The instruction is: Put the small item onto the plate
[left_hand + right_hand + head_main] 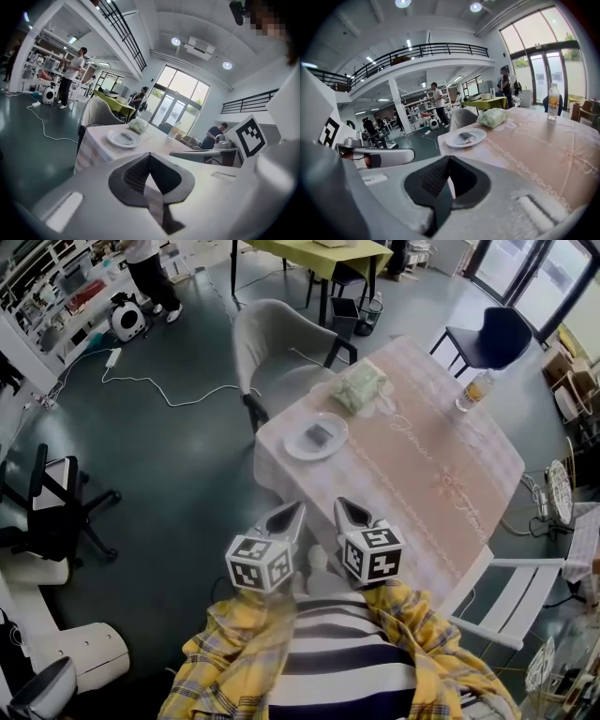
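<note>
A white plate sits near the left edge of a tabletop covered in a pale pink cloth. A small dark item, flat and roughly rectangular, lies on the middle of the plate. Just beyond the plate is a soft green packet, and a clear bottle of yellowish drink stands well apart at the far side.

At the near end of the tabletop the left hand-held gripper and the right hand-held gripper are held side by side, well short of the plate. Each one's own view shows its jaws pressed together with nothing between them.

Only the head view, looking steeply down, shows the person's yellow checked sleeves and striped top, a grey chair beside the plate, a dark chair at the far end and a white chair at the right. The left gripper view alone shows a seated person past the tabletop. The right gripper view alone shows an upper balcony with a dark railing. Both gripper views show a standing person in a white top in the background
</note>
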Tool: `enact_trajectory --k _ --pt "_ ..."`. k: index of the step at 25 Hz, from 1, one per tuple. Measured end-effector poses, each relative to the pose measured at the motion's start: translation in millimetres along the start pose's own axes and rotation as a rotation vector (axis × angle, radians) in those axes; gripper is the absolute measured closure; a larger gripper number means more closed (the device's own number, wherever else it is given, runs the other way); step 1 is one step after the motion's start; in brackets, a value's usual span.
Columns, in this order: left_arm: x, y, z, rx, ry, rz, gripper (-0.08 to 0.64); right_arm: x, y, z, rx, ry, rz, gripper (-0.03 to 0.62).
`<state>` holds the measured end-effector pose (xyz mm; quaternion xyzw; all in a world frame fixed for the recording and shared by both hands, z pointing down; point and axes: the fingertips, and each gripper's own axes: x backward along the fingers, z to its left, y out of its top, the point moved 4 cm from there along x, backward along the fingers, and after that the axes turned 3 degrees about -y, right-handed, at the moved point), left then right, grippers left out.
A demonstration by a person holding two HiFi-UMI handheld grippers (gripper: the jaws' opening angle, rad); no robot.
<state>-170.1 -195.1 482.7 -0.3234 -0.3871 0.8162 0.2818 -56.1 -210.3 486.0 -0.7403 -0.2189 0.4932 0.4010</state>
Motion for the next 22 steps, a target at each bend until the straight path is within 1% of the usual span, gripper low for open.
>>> enact_trajectory --k 7,15,22 --pt "6.0 -9.0 -5.8 0.0 -0.008 0.01 0.56 9.5 -4.0 4.3 0.005 -0.012 -0.012 0.592" --pt "5.1 -4.2 -6.1 -0.005 0.0 -0.005 0.558 13.4 -1.8 0.4 0.004 -0.025 -0.028 0.592" --pt "1.8 0.7 -2.4 0.007 -0.004 -0.008 0.558 8.0 2.1 5.8 0.022 -0.012 -0.028 0.592"
